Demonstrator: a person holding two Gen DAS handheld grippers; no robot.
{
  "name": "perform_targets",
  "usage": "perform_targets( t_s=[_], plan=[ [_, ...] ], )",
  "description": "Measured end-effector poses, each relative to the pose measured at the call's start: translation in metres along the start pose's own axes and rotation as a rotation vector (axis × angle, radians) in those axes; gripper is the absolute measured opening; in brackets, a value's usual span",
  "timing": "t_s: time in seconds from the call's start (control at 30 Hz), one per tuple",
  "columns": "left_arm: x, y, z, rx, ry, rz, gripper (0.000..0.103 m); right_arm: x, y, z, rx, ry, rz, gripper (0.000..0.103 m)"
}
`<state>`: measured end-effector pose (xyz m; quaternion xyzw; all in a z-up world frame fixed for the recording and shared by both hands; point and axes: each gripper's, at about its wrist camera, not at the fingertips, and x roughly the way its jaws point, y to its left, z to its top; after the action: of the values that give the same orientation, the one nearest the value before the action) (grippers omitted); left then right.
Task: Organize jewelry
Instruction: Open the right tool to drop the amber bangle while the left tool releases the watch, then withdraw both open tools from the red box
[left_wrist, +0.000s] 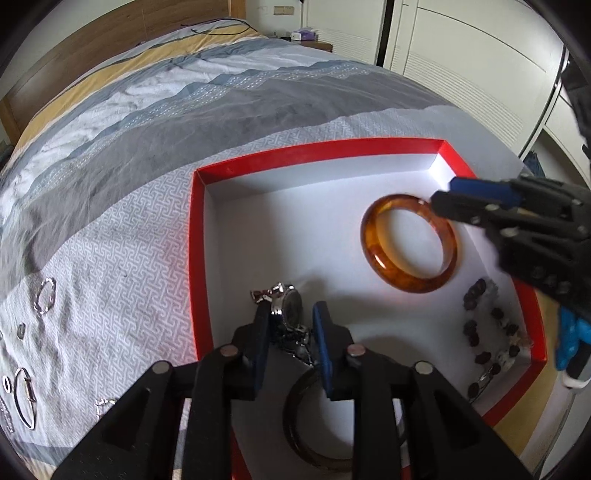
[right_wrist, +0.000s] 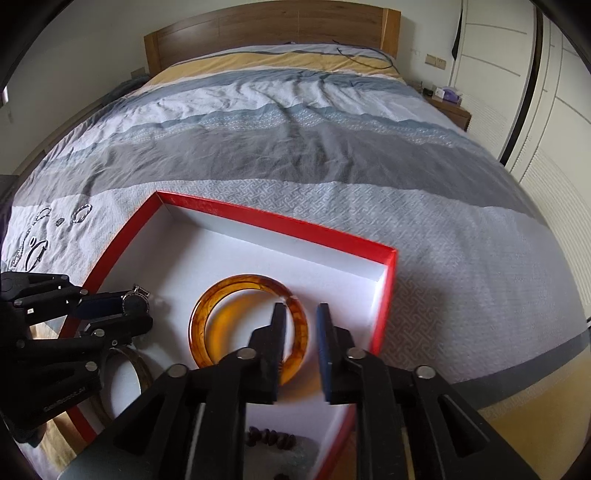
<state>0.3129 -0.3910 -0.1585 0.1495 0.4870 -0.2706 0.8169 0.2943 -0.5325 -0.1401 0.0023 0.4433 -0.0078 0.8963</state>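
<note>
Apparently both pieces are already down inside the red box (left_wrist: 197, 258): the amber bangle (right_wrist: 248, 325) lies flat near its far corner, its rim between the right tool's (right_wrist: 301, 347) slightly parted pads, untouched. The left tool (left_wrist: 290, 350) stands narrowly open around the wristwatch (left_wrist: 290, 308). The bangle looks rigid, glossy, slippery (possibly brittle); grip across its rim.

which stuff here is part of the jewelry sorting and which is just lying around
Part of the job:
red box
amber bangle
watch
dark bangle
bead bracelet
silver pieces on the bedspread

Just lying about:
cable near the pillows
tissue box on the nightstand
</note>
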Motion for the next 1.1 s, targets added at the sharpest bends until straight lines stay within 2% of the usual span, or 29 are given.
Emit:
perform_targets(
  t_s=[0.07,0.23,0.43,0.6,0.7,0.87,1.1],
  plan=[
    [-0.001,0.000,0.002,-0.009,0.018,-0.015,0.028,-0.015,-0.006,0.000,0.013,-0.019,0.012,0.030],
    [-0.019,-0.005,0.006,-0.007,0.021,-0.041,0.036,-0.063,-0.027,-0.008,0.051,-0.077,-0.026,0.034],
    [-0.070,-0.014,0.000,0.014,-0.025,-0.076,0.037,-0.124,-0.056,-0.035,0.176,-0.116,-0.064,0.037],
    [-0.125,-0.014,-0.024,0.029,-0.074,-0.077,0.037,-0.164,-0.060,-0.065,0.257,-0.126,-0.059,0.040],
    [-0.155,-0.007,-0.049,0.017,-0.074,-0.060,0.037,-0.184,-0.049,-0.081,0.283,-0.130,-0.047,0.041],
    [-0.201,0.025,-0.110,-0.067,-0.089,0.002,0.037,-0.211,-0.029,-0.110,0.324,-0.139,-0.015,0.042],
    [-0.258,0.098,-0.200,-0.341,-0.128,0.101,0.037,-0.246,-0.006,-0.151,0.357,-0.145,0.021,0.043]
  ],
)
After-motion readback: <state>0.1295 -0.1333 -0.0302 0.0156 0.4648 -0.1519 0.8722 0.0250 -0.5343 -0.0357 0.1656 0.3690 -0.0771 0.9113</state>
